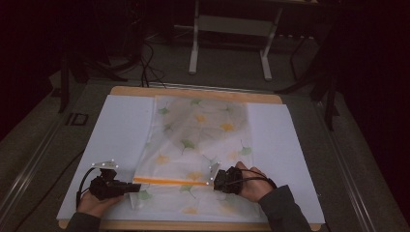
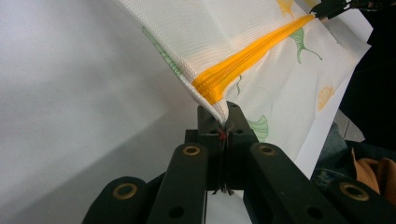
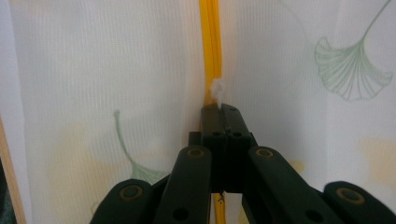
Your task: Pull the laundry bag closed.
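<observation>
A see-through white bag (image 1: 203,140) printed with green and yellow ginkgo leaves lies flat on the table, and an orange zipper (image 1: 169,181) runs across its near end. My left gripper (image 1: 138,186) is shut on the bag's corner at the zipper's left end. In the left gripper view the jaws (image 2: 223,122) pinch that corner of the bag (image 2: 224,23), lifting it off the table beside the zipper (image 2: 252,56). My right gripper (image 1: 212,181) is shut at the zipper's right end. In the right gripper view the small white zipper pull (image 3: 217,91) pokes out from the closed tips (image 3: 223,112).
The bag rests on a white sheet (image 1: 121,130) that covers a wooden table (image 1: 193,92). Beyond the far edge stand the white legs of a desk frame (image 1: 193,48), with cables (image 1: 147,63) on the dark floor. A sleeve (image 1: 283,208) comes in at the bottom right.
</observation>
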`<state>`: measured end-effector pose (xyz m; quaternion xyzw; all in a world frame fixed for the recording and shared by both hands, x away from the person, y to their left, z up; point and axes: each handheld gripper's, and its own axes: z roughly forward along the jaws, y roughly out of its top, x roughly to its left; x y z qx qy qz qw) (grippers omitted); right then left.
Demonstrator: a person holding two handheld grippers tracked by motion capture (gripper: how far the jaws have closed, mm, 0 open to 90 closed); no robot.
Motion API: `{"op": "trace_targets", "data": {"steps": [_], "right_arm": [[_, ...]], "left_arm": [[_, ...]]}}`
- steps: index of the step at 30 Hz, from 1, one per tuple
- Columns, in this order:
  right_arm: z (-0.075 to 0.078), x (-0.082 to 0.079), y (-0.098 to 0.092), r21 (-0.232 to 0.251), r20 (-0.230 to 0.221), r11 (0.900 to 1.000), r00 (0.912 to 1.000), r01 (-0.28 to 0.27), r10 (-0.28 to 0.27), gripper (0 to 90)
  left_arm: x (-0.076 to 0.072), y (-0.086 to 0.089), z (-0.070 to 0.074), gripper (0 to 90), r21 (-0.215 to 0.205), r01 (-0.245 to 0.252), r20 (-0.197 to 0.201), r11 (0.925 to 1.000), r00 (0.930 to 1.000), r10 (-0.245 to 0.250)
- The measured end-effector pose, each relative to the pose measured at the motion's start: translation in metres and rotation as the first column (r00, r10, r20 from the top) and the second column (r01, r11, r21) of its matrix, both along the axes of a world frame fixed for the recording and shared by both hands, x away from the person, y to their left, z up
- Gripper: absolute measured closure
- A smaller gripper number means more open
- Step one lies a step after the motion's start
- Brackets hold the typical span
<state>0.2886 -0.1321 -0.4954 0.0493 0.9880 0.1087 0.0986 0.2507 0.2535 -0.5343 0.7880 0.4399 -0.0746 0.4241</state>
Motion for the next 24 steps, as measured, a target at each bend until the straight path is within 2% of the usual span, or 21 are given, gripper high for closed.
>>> {"op": "trace_targets", "data": {"steps": [24], "right_arm": [[0.001, 0.000, -0.021, -0.013, 0.000, 0.999, 0.9992, 0.040, -0.040, 90.0]], "left_arm": [[0.000, 0.000, 0.000, 88.8, -0.006, 0.005, -0.002, 1.0000, 1.0000, -0.005]]}}
